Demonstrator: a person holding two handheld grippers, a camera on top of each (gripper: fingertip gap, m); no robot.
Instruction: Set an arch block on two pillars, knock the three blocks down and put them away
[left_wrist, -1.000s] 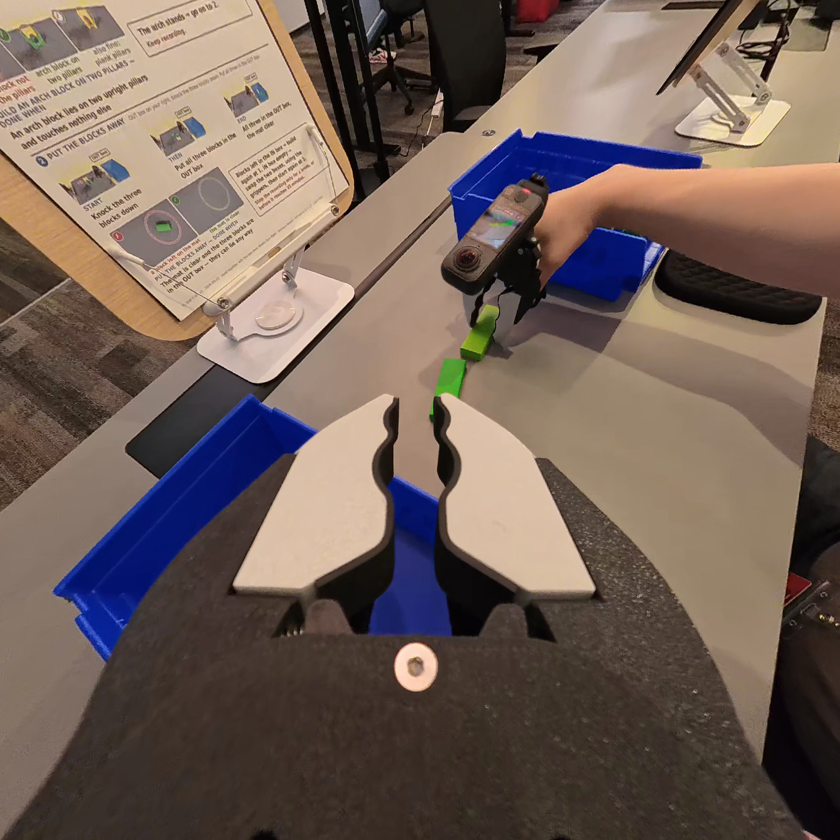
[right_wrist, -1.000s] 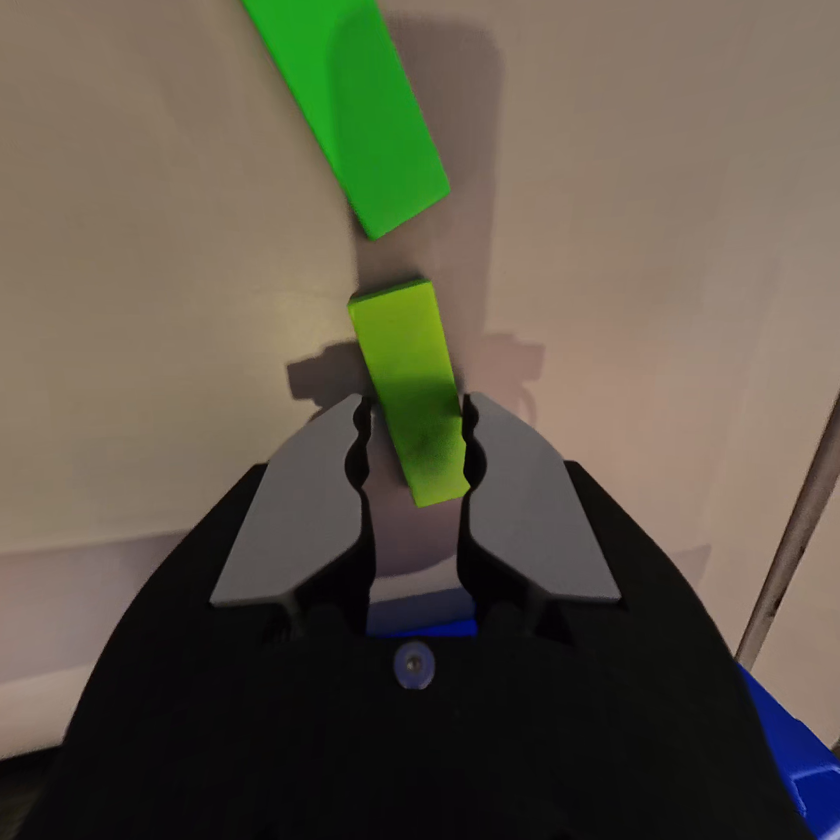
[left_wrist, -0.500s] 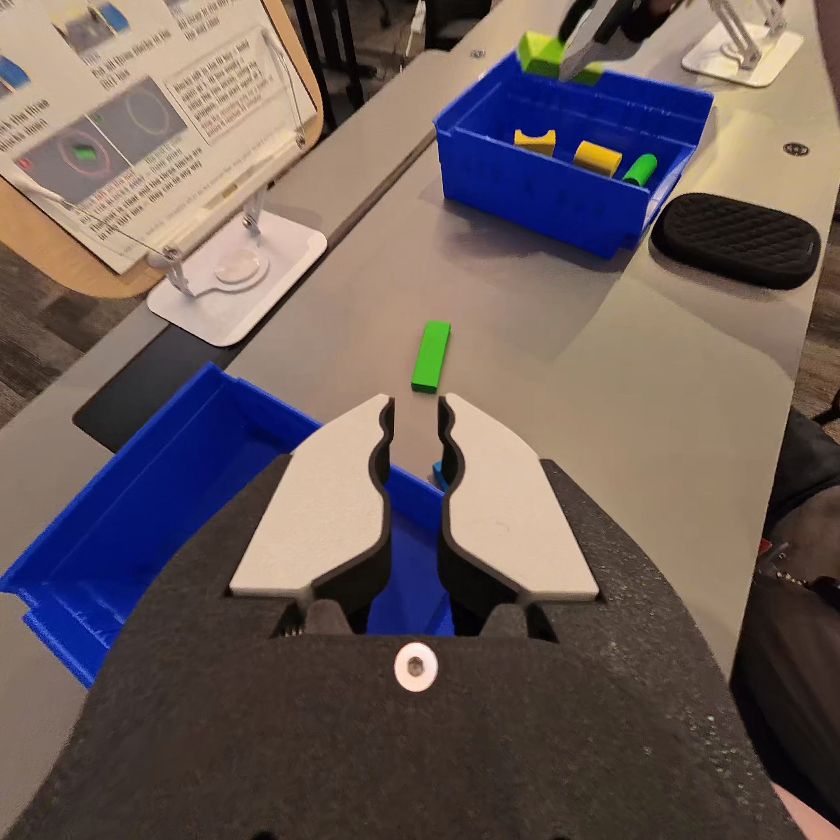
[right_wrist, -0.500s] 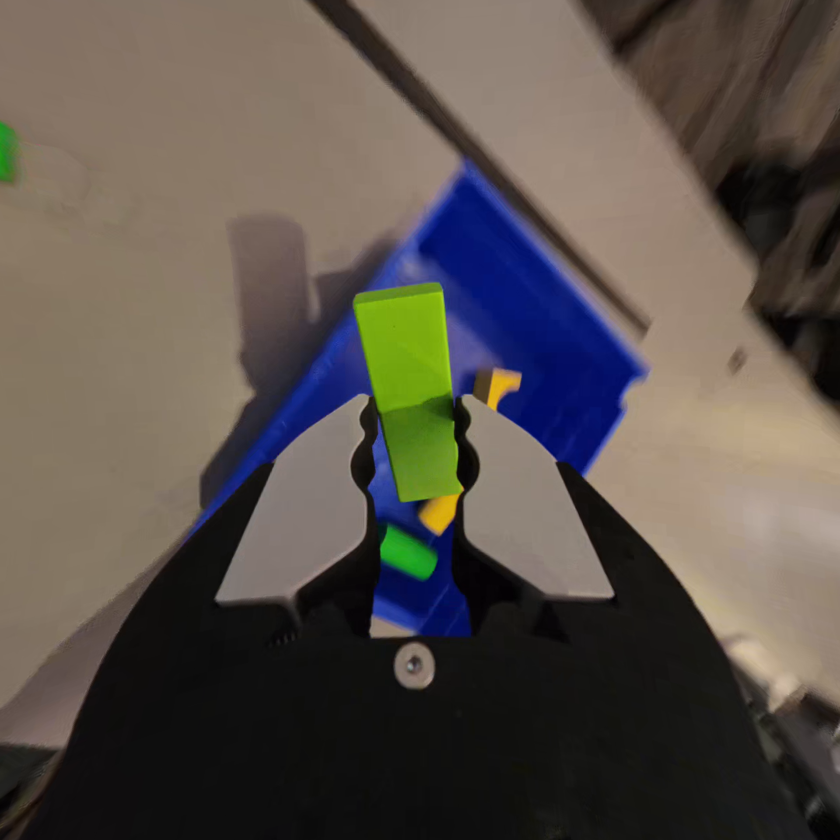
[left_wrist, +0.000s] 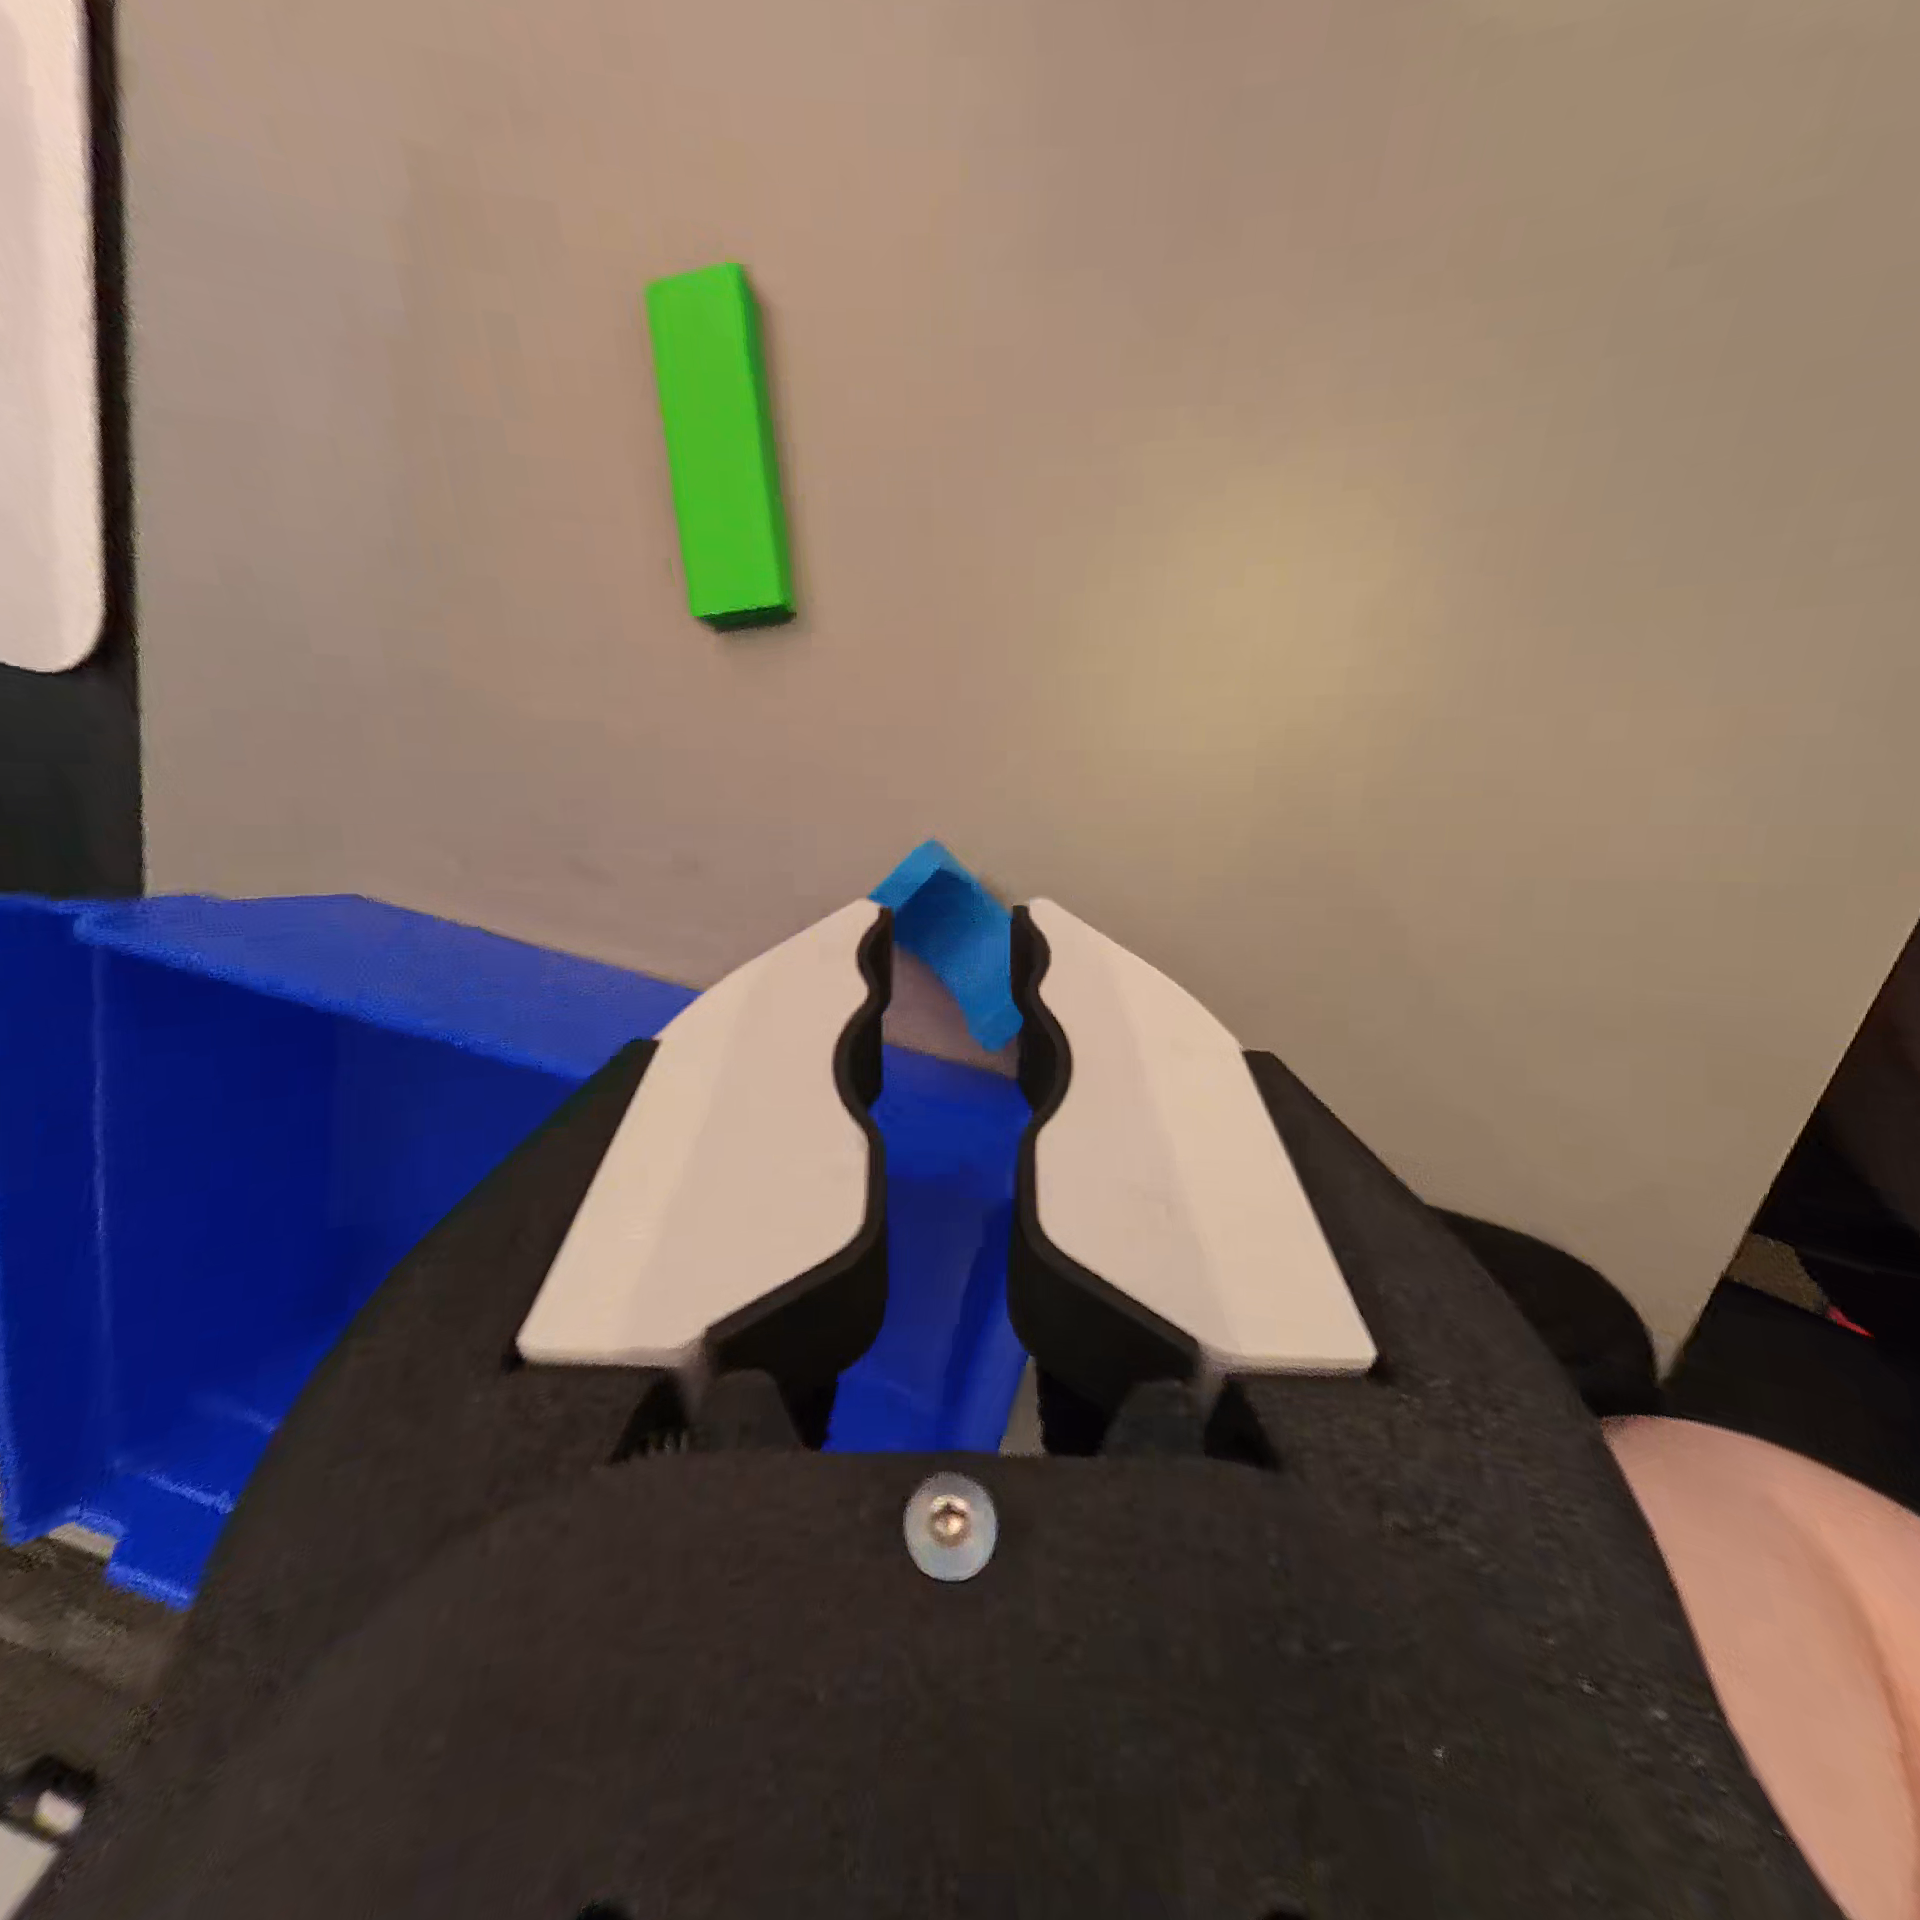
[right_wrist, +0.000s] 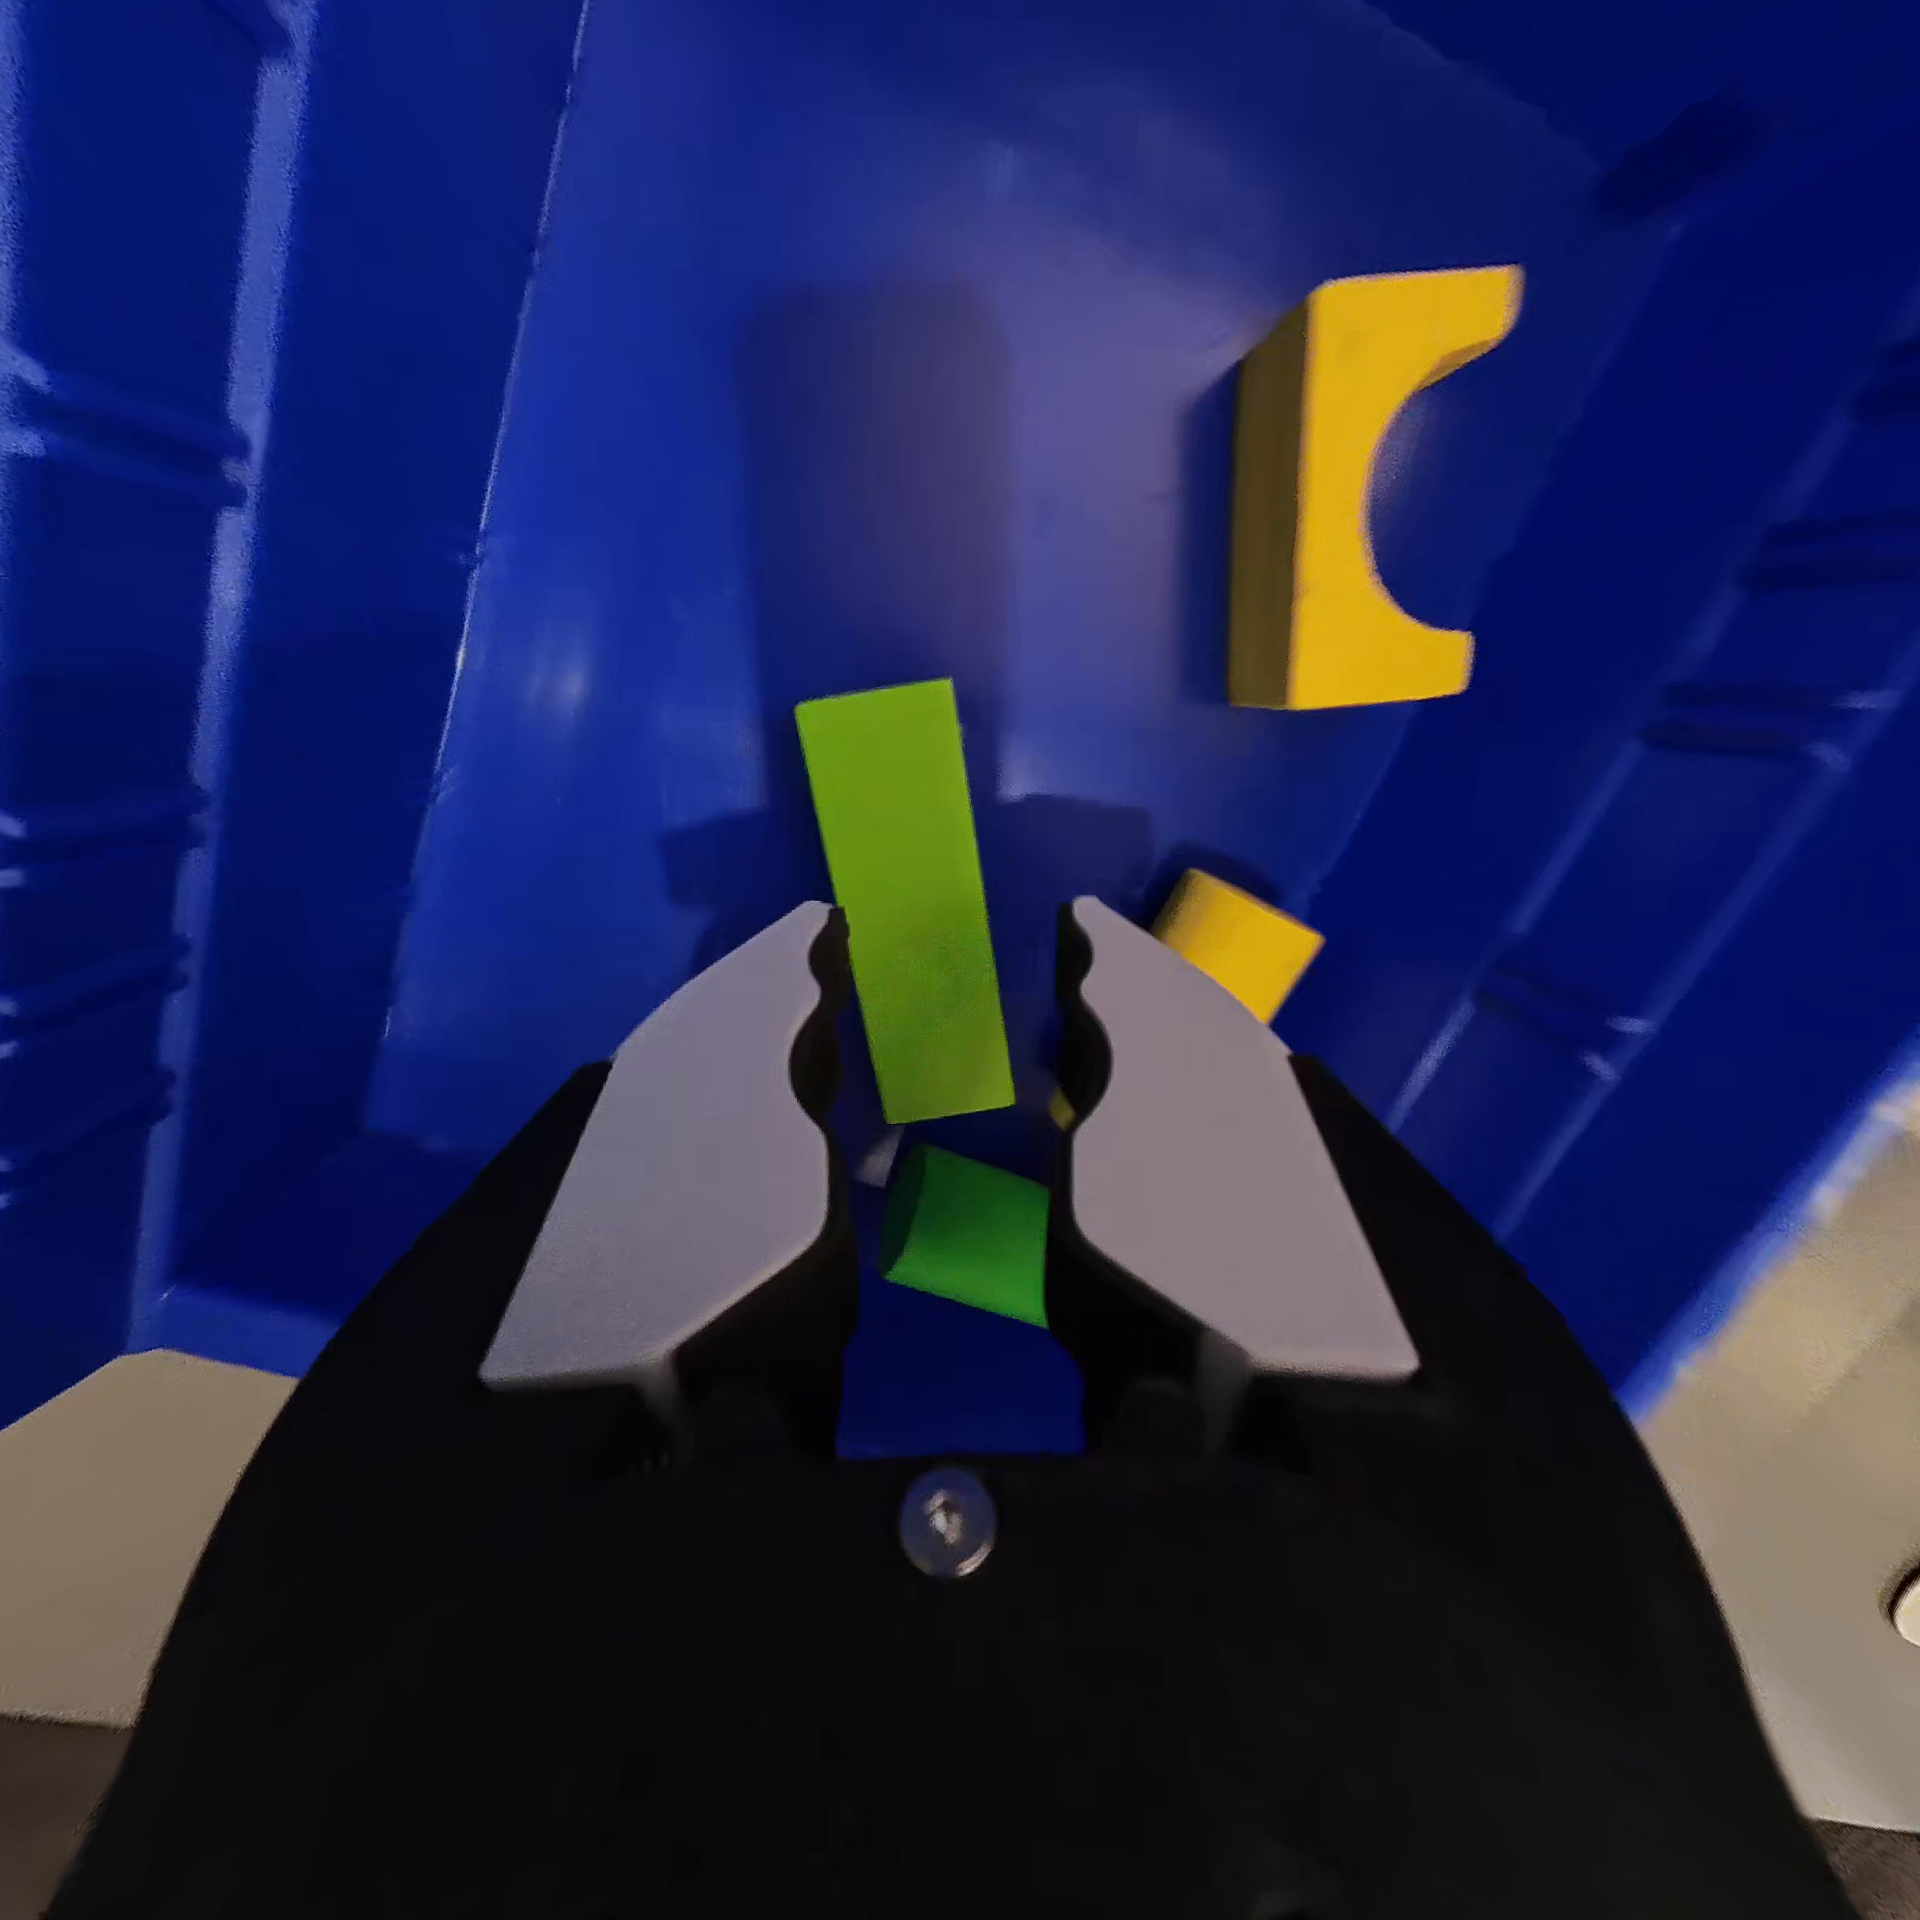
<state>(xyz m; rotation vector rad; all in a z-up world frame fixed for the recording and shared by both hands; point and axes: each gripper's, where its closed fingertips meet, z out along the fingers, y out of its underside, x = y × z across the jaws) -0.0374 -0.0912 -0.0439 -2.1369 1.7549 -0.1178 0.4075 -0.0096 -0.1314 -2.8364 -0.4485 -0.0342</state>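
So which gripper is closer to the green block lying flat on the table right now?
Left. The left gripper points at the table with the green block ahead of its tips. The right gripper is over the blue bin, that block out of its view.

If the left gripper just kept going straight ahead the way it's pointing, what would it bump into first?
Probably the light blue block lying on the table right at the tips of the left gripper. The green block lies farther on and off to the left.

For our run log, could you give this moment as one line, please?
left tongs: open around blue arch | right tongs: open, lime block over bin | green block: on table
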